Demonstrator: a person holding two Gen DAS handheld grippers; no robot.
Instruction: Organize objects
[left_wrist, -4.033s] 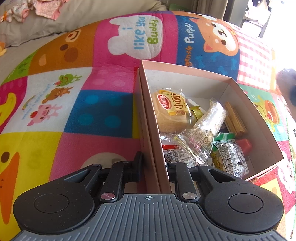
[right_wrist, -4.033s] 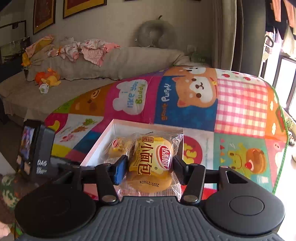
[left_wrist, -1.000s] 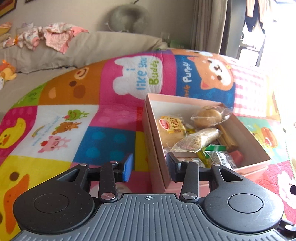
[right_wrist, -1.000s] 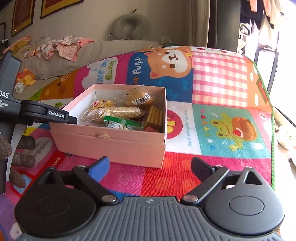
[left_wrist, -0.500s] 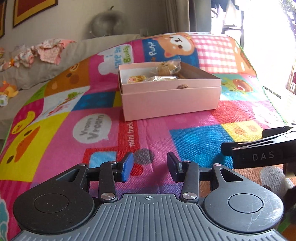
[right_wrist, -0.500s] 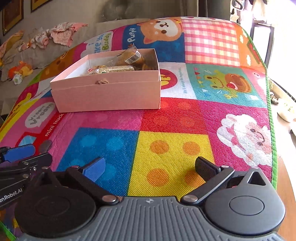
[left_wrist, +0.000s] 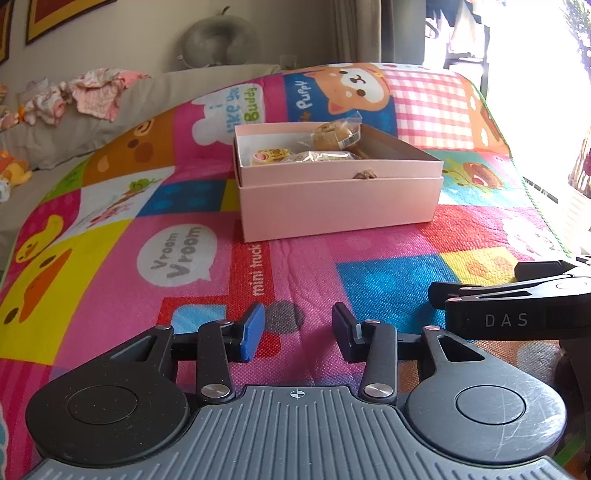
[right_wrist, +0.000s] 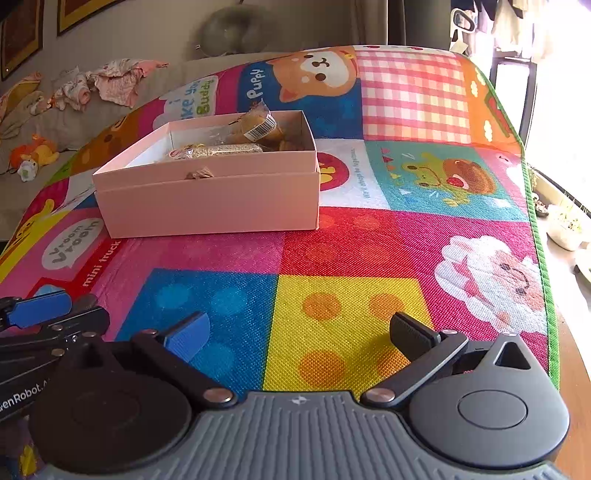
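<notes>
While both pairs of jaws stand apart with nothing between them, the left gripper sits at the lower centre of its own view and the right gripper at the lower centre of its view, each hovering over the bright patchwork play mat that covers the surface below. The left gripper's jaws are drawing slightly closer, yet only bare mat shows in the gap. Well beyond the fingertips, toward the upper middle of both frames, sits the pale pink cardboard box, open-topped and resting flat on the mat. Inside it lie the clear-wrapped snack packets, including a round bun in a crinkled bag poking above the rim. No loose item shows on the mat in either view, so the packing step looks finished and the hands appear parked away from the box. Any further move would likely call for finding a lid or another stray item; none is visible here.
</notes>
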